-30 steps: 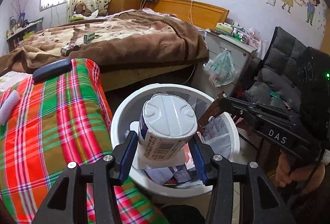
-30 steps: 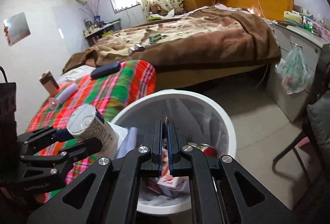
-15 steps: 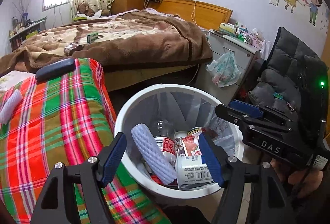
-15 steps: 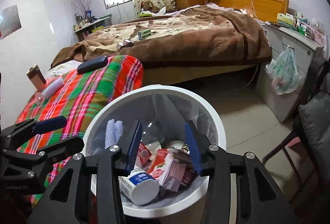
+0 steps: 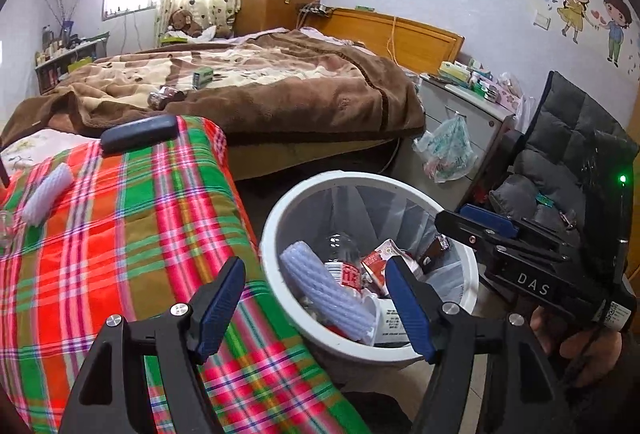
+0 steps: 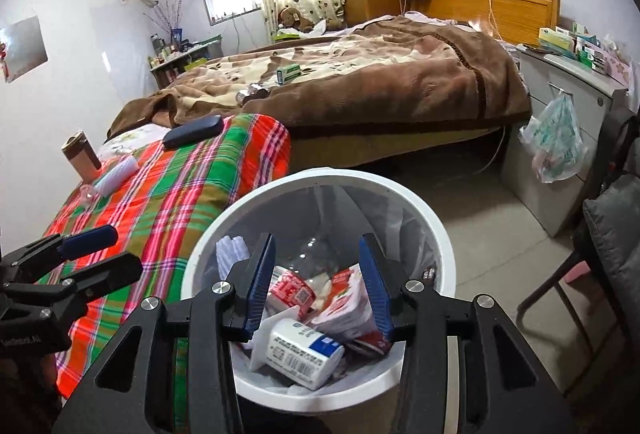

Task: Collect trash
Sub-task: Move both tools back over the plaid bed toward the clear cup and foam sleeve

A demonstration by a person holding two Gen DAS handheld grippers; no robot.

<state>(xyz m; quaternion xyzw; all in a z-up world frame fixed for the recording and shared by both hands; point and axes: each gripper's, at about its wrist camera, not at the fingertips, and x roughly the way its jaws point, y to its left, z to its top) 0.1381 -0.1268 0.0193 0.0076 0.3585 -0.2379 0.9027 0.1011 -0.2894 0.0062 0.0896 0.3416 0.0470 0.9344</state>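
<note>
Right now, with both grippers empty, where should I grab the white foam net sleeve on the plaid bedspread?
Grip the white foam net sleeve across its middle, from above. It lies flat and slanted on the plaid bedspread, so span its narrow width; it looks soft, so close gently.

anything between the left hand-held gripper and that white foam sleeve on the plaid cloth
Nothing visible. The left hand-held gripper is open and empty, and only bare plaid cloth lies between it and the white foam sleeve.

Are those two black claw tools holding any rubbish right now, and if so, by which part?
Nothing is held. The left gripper and right gripper are both open and empty above the bin; the white cup lies loose inside it.
</note>
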